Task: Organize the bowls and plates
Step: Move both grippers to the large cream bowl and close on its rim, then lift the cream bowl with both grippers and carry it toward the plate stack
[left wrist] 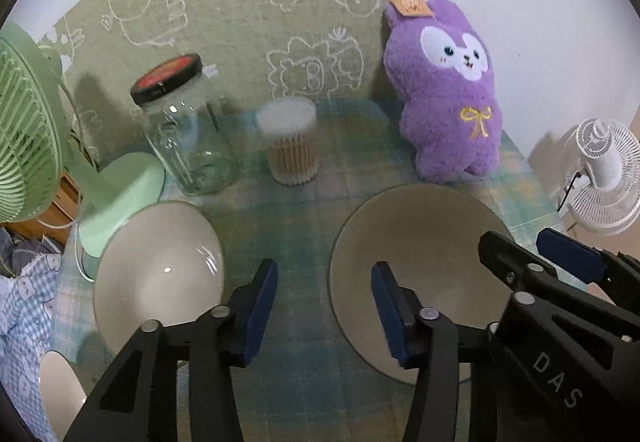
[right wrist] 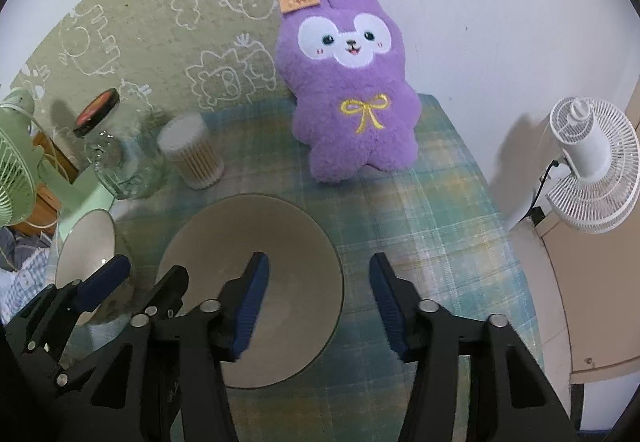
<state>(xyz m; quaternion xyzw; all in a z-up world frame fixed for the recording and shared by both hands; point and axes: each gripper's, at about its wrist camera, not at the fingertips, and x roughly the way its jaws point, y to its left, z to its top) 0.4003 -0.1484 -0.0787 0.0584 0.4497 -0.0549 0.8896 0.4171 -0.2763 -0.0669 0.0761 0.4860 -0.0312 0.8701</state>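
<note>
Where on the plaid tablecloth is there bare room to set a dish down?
Bare plaid cloth lies right of the large grey plate, in front of the purple plush rabbit. The left is crowded: glass jar, cotton-swab tub, white bowl, green fan.

You get soft, even indoor light in both fisheye views. Edges bend and vignette black; the glass jar (left wrist: pixel 184 126) looks slightly blurred.

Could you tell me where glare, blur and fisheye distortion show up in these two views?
Left wrist view: a glare spot on the small bowl, motion blur on the glass jar, dark vignette at the corners. Right wrist view: the white fan casts a shadow on the wall, and table edges bow outward.
</note>
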